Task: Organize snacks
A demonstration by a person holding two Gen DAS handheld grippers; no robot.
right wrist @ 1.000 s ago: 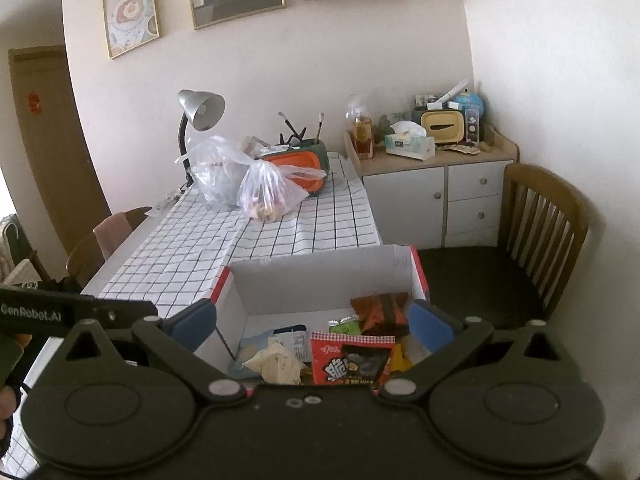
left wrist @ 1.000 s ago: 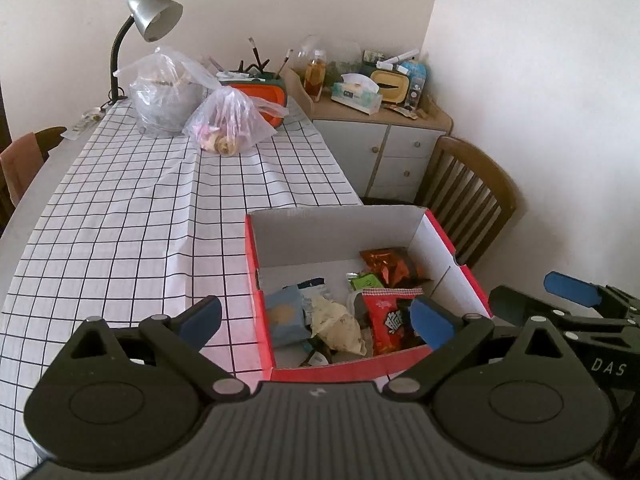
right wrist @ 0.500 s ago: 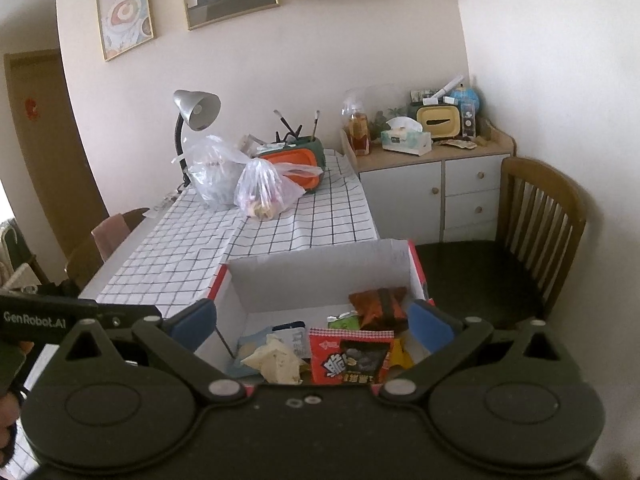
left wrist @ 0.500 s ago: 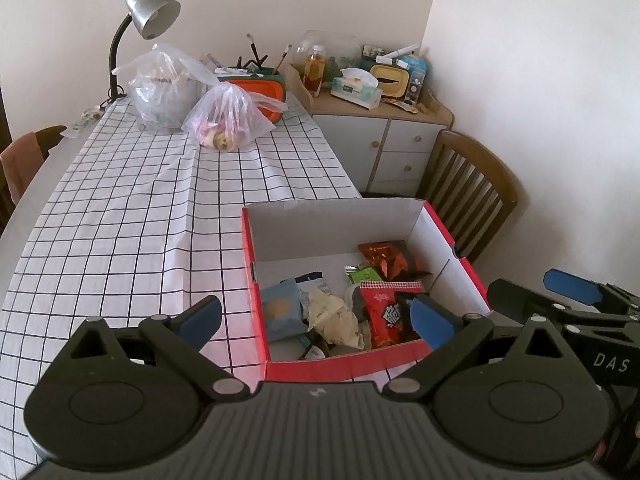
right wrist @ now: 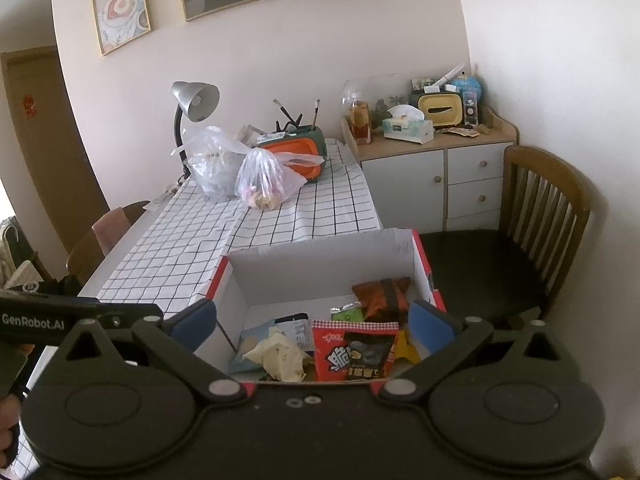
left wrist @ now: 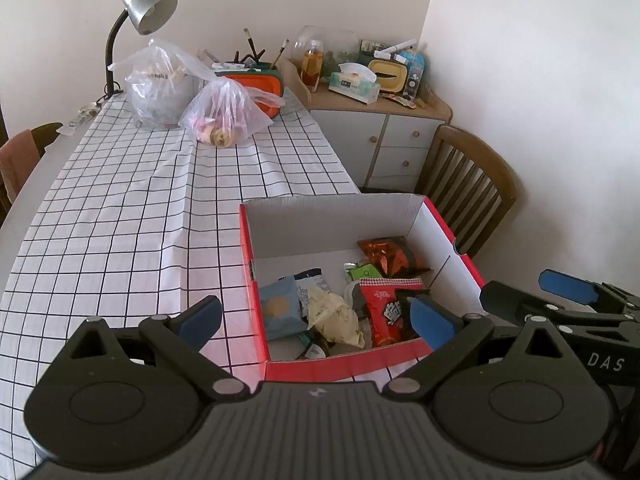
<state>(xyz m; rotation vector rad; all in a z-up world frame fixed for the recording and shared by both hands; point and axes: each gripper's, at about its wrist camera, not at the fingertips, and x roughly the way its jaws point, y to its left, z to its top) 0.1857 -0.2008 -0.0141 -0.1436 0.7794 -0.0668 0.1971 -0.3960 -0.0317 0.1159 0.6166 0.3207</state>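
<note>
A red cardboard box (left wrist: 344, 368) (right wrist: 424, 268) with white inner walls stands at the near right corner of the checked table. Inside lie several snack packs: a red pouch (left wrist: 386, 312) (right wrist: 352, 354), an orange-brown pack (left wrist: 386, 254) (right wrist: 382, 294), a small green pack (left wrist: 362, 271), a blue-grey pack (left wrist: 280, 306) and a crumpled cream wrapper (left wrist: 334, 314) (right wrist: 276, 356). My left gripper (left wrist: 316, 322) hangs open above the box's near edge, holding nothing. My right gripper (right wrist: 312, 322) is open too, over the box's near side, and it shows at the right (left wrist: 568, 286) of the left wrist view.
Two clear plastic bags (left wrist: 160, 80) (left wrist: 224, 114) and an orange container (left wrist: 256, 84) stand at the table's far end by a desk lamp (left wrist: 148, 4). A wooden chair (right wrist: 540, 208) and a cabinet (right wrist: 436, 164) are right of the table. The checked cloth (left wrist: 120, 200) lies bare left of the box.
Both views have pulled back and risen a little, so the box sits slightly farther from both grippers. Both grippers stay open; the snacks in the box have not moved.
</note>
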